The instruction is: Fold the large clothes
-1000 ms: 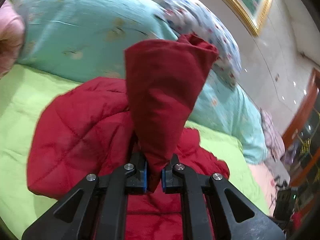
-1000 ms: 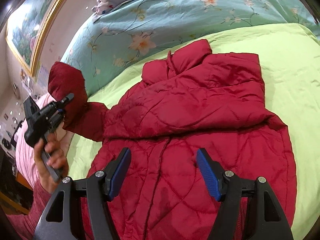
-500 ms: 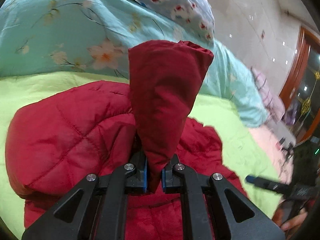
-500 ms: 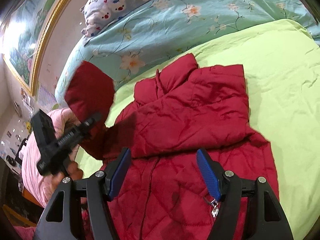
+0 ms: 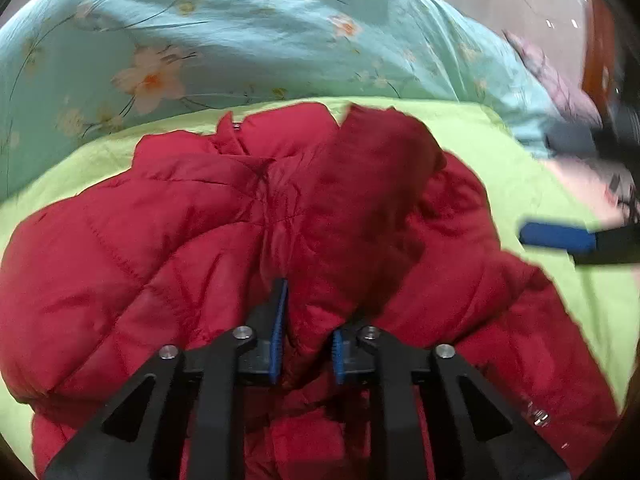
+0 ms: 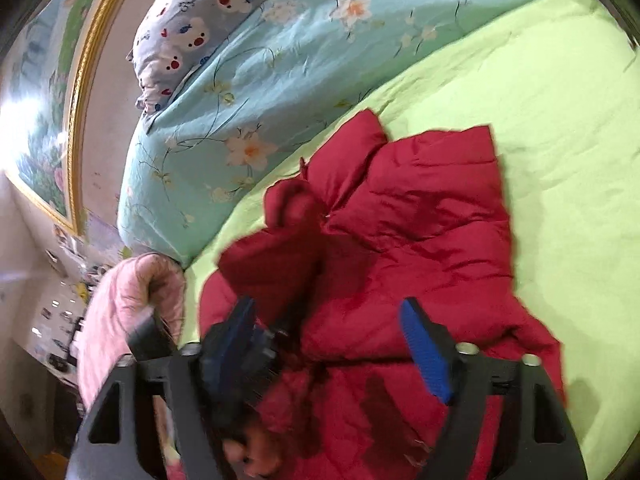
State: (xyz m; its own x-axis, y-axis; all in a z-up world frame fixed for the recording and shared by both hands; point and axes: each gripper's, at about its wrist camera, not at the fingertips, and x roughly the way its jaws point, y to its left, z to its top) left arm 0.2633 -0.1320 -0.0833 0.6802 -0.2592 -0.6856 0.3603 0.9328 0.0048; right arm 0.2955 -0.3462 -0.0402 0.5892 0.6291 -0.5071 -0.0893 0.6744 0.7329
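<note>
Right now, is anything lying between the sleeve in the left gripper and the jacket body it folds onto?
Nothing visible. The red quilted sleeve between the left gripper's loosening pads already lies across the red quilted jacket; its jaws have just been opening.

Left wrist camera close above red jacket [image 5: 168, 248], right wrist camera angled from beside, both facing quilt [image 6: 280, 80]

A lime green bedsheet [image 6: 560, 128] is backed by a teal floral quilt [image 5: 224, 36], a bear-print pillow [image 6: 192, 36] and a gold-framed painting [image 6: 44, 92].
</note>
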